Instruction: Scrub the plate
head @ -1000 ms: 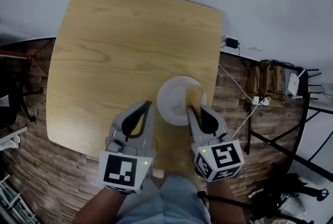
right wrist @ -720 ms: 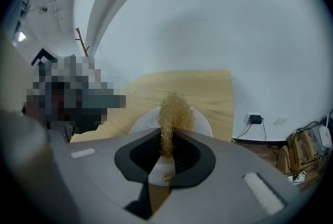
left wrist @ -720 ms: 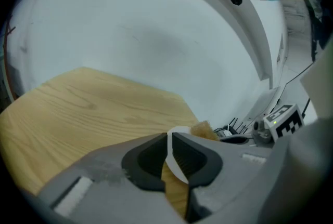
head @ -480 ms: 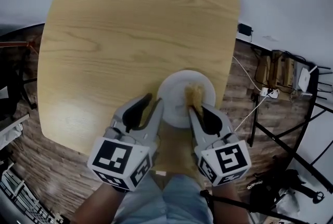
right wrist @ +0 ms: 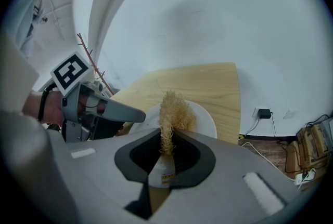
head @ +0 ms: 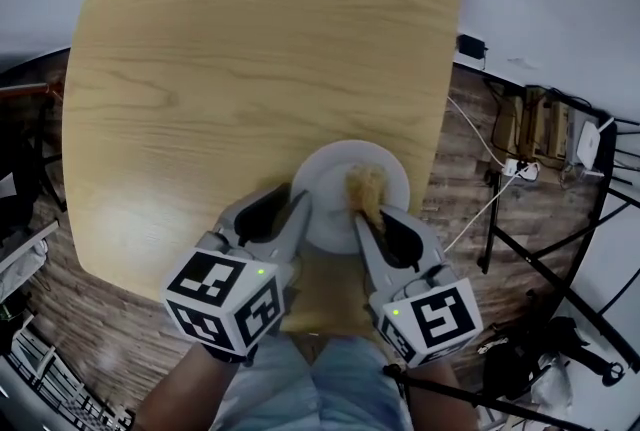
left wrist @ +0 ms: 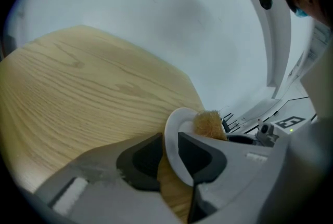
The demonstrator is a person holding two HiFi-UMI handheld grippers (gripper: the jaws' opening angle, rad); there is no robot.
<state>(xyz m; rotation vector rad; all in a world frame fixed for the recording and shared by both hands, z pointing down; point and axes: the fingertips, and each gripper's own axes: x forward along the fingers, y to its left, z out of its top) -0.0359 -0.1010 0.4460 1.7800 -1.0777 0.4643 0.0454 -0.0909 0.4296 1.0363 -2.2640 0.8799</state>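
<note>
Plate (head: 325, 187) is held face up, rim clamped by left gripper (head: 298, 206); loofah scrubber (head: 366, 185), clamped lengthwise by right gripper (head: 366, 217), points into it.

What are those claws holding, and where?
Left gripper pinches the round white plate by its rim; right gripper clamps the tan fibrous scrubber by its end.

Scrubber (head: 366, 185) lies on plate (head: 325, 191) at table's (head: 250, 69) near edge.

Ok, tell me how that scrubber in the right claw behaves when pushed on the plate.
The scrubber looks like loose, curly fibre, so it probably squashes and flexes rather than staying stiff. Pinched thin in the right claw, it seems light and springy.
</note>
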